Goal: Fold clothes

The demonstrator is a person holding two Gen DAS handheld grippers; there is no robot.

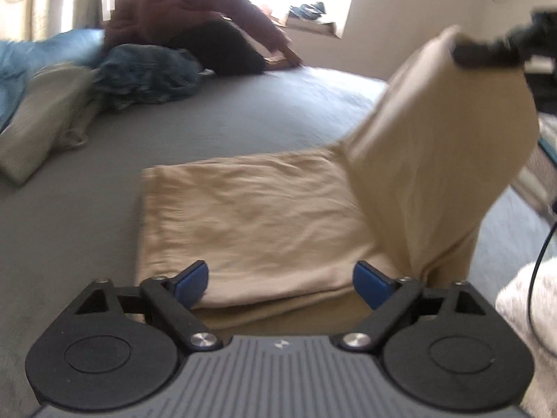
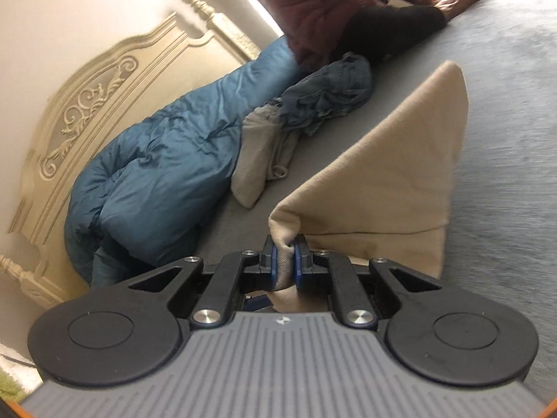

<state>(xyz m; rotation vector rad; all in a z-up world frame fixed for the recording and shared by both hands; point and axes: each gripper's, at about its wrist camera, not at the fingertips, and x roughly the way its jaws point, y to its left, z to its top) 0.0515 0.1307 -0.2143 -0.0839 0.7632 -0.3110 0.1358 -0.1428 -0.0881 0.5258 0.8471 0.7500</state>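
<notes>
The left gripper [image 1: 280, 287] stands wide open over the near edge of the beige garment [image 1: 243, 219], gripping nothing. That garment lies half-folded on the grey bed [image 1: 226, 122]; the right gripper [image 2: 284, 264] is clamped on its lifted corner. Judged mid-fold: next, carry the flap across and lay it flat. Beyond lie unfolded clothes [image 2: 323, 94], a blue duvet [image 2: 156, 174], a headboard [image 2: 87, 104] and a person [image 1: 181, 10].
</notes>
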